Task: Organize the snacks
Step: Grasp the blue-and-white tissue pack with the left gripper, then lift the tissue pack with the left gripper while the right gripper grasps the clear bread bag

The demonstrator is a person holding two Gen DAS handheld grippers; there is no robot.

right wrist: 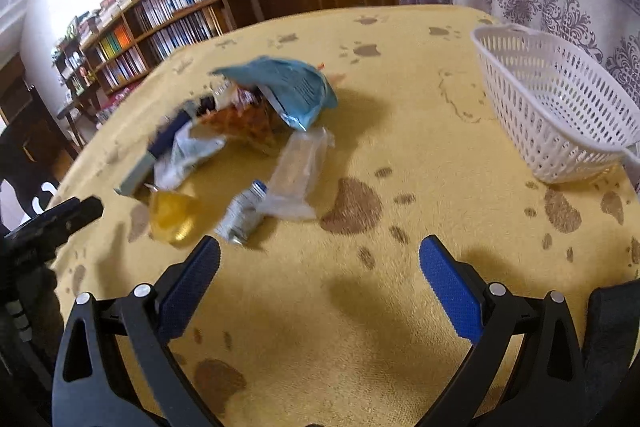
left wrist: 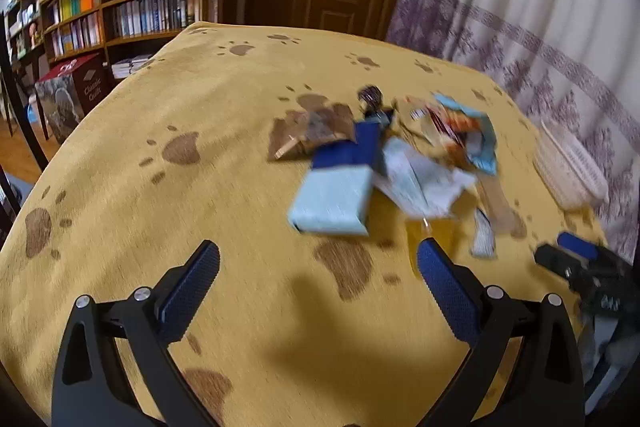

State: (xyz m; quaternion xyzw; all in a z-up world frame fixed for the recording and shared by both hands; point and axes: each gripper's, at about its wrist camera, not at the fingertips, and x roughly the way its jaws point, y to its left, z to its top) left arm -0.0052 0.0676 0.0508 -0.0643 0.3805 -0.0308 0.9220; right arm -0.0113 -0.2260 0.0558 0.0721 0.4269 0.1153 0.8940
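Left wrist view low over table, facing snack pile (left wrist: 384,163), right likewise, both somewhat blurred

The left claw (left wrist: 318,279) has its blue-padded fingers (left wrist: 192,291) spread wide and grips nothing, hovering tilted down over the desk. The right claw (right wrist: 319,277) is likewise spread wide and empty, its fingers (right wrist: 450,291) pointing toward 12 o'clock; in the left wrist view it shows at about 4 o'clock
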